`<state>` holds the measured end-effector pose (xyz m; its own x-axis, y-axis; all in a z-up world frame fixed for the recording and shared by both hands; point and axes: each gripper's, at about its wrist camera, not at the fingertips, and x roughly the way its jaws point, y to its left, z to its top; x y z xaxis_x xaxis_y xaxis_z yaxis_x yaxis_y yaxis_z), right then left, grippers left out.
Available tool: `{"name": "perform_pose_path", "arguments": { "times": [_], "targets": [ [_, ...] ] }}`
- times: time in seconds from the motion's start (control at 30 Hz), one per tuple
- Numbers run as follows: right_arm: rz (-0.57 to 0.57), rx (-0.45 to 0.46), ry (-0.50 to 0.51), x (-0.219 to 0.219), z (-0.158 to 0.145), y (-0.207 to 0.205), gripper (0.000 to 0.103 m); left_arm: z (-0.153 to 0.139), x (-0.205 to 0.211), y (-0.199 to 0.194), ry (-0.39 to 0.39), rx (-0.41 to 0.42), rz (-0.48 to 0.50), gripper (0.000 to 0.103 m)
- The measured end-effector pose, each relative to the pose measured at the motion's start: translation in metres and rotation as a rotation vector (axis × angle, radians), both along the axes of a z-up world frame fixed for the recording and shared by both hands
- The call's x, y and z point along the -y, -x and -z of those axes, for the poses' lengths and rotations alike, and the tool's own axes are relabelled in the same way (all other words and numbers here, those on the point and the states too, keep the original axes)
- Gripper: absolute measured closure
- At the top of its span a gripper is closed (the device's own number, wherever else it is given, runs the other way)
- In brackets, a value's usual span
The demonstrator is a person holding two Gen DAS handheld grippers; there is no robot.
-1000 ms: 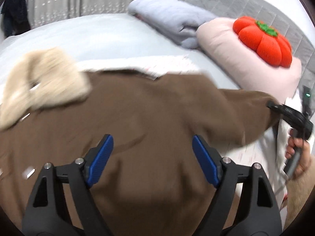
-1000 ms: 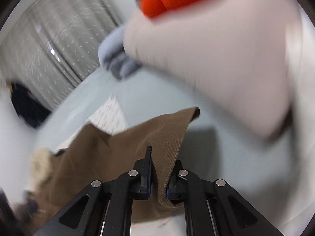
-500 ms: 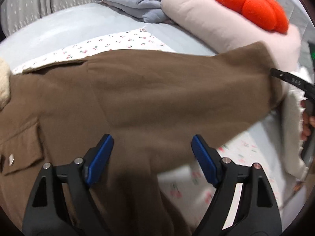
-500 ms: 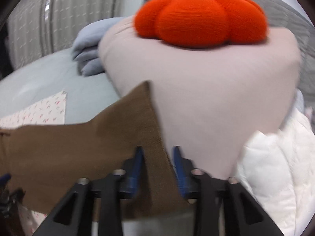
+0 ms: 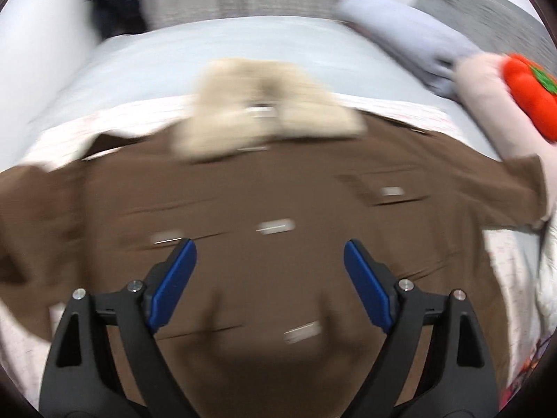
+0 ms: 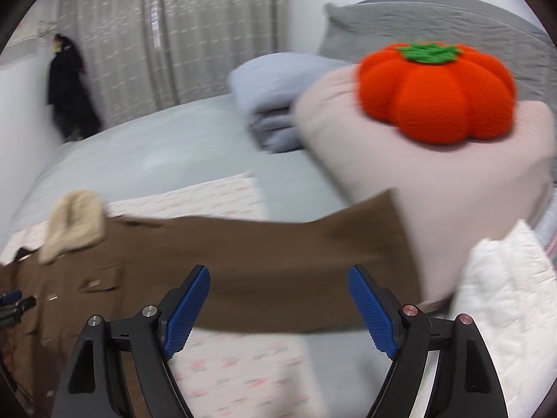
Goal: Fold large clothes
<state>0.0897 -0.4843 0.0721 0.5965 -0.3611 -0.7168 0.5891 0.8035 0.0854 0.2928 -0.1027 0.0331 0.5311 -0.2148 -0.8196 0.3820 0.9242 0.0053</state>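
A brown jacket with a cream fleece collar lies spread front-up on the bed, both sleeves stretched out sideways. My left gripper hovers above its chest, jaws opening, nothing between them. In the right wrist view the jacket's right sleeve lies flat, its cuff against a pink pillow. My right gripper hangs over that sleeve with jaws opening and no cloth between the blue pads. The collar shows at the left there.
An orange pumpkin cushion sits on the pink pillow. Folded grey-blue bedding lies behind it, a white quilt at the right. A cherry-print sheet lies under the jacket on the pale bed. Curtains hang beyond.
The right gripper has let go of the sleeve cuff, opened wide and lifted off; the sleeve now lies flat. The left gripper swung from the right sleeve back over the jacket's chest.
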Motion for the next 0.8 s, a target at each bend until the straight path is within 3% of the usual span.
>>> {"name": "perform_pose_path", "arguments": {
  "times": [0.27, 0.43, 0.6, 0.63, 0.67, 0.7, 0.73, 0.77, 0.8],
  "targets": [
    [-0.162, -0.025, -0.198, -0.087, 0.013, -0.046, 0.019, -0.018, -0.208, -0.009, -0.02, 0.005, -0.295, 0.011],
    [-0.241, -0.069, -0.208, -0.131, 0.023, -0.068, 0.019, 0.009, -0.324, -0.019, -0.096, -0.021, -0.5, 0.011],
    [-0.302, -0.121, -0.21, -0.174, 0.037, -0.091, 0.019, 0.063, -0.383, -0.047, -0.091, -0.147, -0.592, 0.013],
    [-0.309, -0.127, -0.209, -0.18, 0.039, -0.093, 0.019, 0.076, -0.388, -0.052, -0.053, -0.188, -0.579, 0.016],
    [-0.32, -0.135, -0.209, -0.187, 0.041, -0.097, 0.019, 0.083, -0.387, -0.056, -0.022, -0.21, -0.569, 0.033],
    [-0.329, -0.14, -0.212, -0.193, 0.043, -0.098, 0.019, 0.09, -0.387, -0.059, 0.039, -0.24, -0.543, 0.069],
    [-0.338, -0.146, -0.215, -0.198, 0.045, -0.102, 0.019, 0.091, -0.384, -0.061, 0.069, -0.255, -0.537, 0.08],
    [-0.349, -0.155, -0.218, -0.205, 0.048, -0.105, 0.019, 0.084, -0.38, -0.061, 0.041, -0.244, -0.546, 0.093],
    [-0.36, -0.167, -0.218, -0.211, 0.051, -0.109, 0.019, 0.074, -0.377, -0.062, 0.03, -0.223, -0.543, 0.093]
  ]
}}
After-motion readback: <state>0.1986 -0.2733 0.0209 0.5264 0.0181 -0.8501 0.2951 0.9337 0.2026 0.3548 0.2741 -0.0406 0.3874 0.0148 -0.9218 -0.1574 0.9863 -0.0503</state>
